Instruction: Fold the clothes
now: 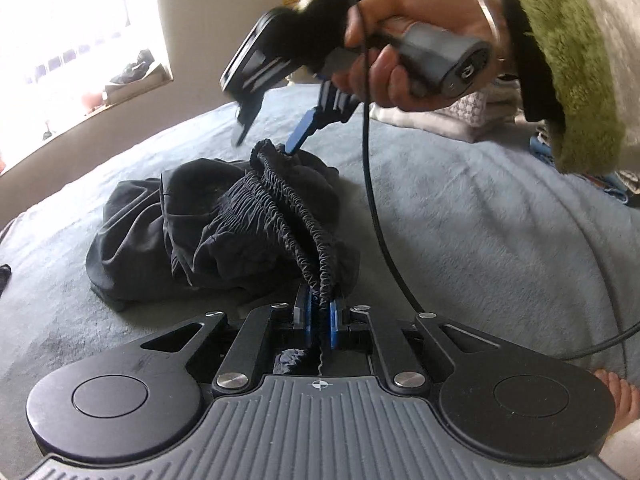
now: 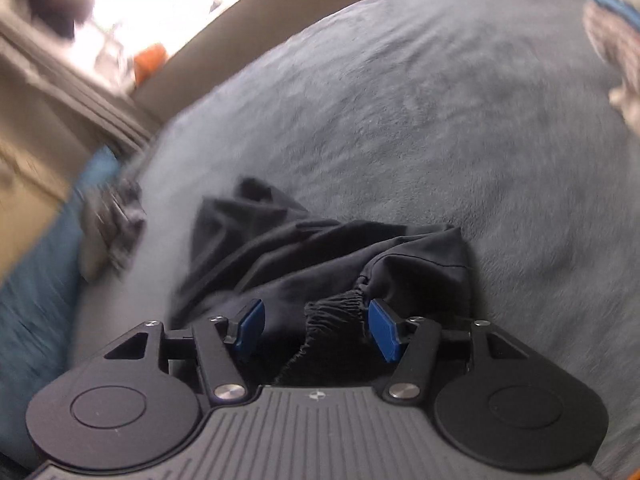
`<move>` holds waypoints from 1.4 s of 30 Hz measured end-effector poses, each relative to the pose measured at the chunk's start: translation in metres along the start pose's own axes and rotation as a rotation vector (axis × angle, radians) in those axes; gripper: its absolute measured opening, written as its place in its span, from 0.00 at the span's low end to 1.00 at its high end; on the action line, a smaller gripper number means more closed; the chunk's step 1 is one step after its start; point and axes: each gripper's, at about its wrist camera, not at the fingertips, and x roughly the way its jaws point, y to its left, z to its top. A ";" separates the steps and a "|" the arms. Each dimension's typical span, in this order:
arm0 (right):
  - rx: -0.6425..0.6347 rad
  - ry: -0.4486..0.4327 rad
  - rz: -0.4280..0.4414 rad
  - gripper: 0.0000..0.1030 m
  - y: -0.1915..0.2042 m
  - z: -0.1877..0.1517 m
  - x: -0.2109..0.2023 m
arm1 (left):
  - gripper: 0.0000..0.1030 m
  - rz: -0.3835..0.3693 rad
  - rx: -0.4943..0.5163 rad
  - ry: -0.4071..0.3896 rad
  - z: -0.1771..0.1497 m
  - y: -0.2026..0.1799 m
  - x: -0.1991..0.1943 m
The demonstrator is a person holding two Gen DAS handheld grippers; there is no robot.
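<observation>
A crumpled black garment (image 1: 192, 220) with an elastic waistband (image 1: 280, 200) lies on a grey-blue blanket (image 1: 480, 220). My left gripper (image 1: 320, 304) is shut on the near end of the waistband, which is lifted and stretched away from it. A hand in a green fuzzy sleeve holds my right gripper (image 1: 266, 140) over the band's far end, one blue pad (image 1: 294, 140) touching it. In the right wrist view the right gripper (image 2: 318, 328) stands open. The waistband (image 2: 340, 308) sits between its blue pads, which do not press on it, and the garment (image 2: 300, 248) spreads beyond.
A black cable (image 1: 372, 200) hangs from the right gripper across the blanket. Folded light clothes (image 1: 460, 116) are piled at the back right. A bare foot (image 1: 616, 396) shows at the lower right. Another dark item (image 2: 116, 220) lies at the blanket's left edge, beside teal fabric (image 2: 40, 280).
</observation>
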 end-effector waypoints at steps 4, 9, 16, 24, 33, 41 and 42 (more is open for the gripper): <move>-0.067 -0.003 -0.095 0.36 -0.002 -0.015 0.005 | 0.06 0.001 0.018 0.001 -0.003 -0.003 0.000; 0.041 -0.178 -0.110 0.07 -0.036 -0.050 -0.038 | 0.06 0.000 -0.041 0.004 -0.008 0.008 0.000; 0.039 -0.252 -0.282 0.09 -0.074 -0.118 -0.060 | 0.06 -0.015 -0.091 0.019 -0.011 0.015 0.001; -0.566 -0.349 -0.542 0.47 -0.022 -0.139 -0.046 | 0.06 0.001 -0.073 0.022 -0.011 0.011 0.001; -1.018 -0.367 -0.533 0.07 0.002 -0.146 -0.025 | 0.06 0.018 -0.065 0.034 -0.011 0.009 0.002; 0.456 -0.517 0.170 0.05 -0.171 -0.107 -0.083 | 0.06 0.008 -0.075 0.036 -0.010 0.010 0.004; 0.556 -0.485 0.207 0.06 -0.189 -0.113 -0.076 | 0.06 0.006 -0.071 0.035 -0.010 0.009 0.004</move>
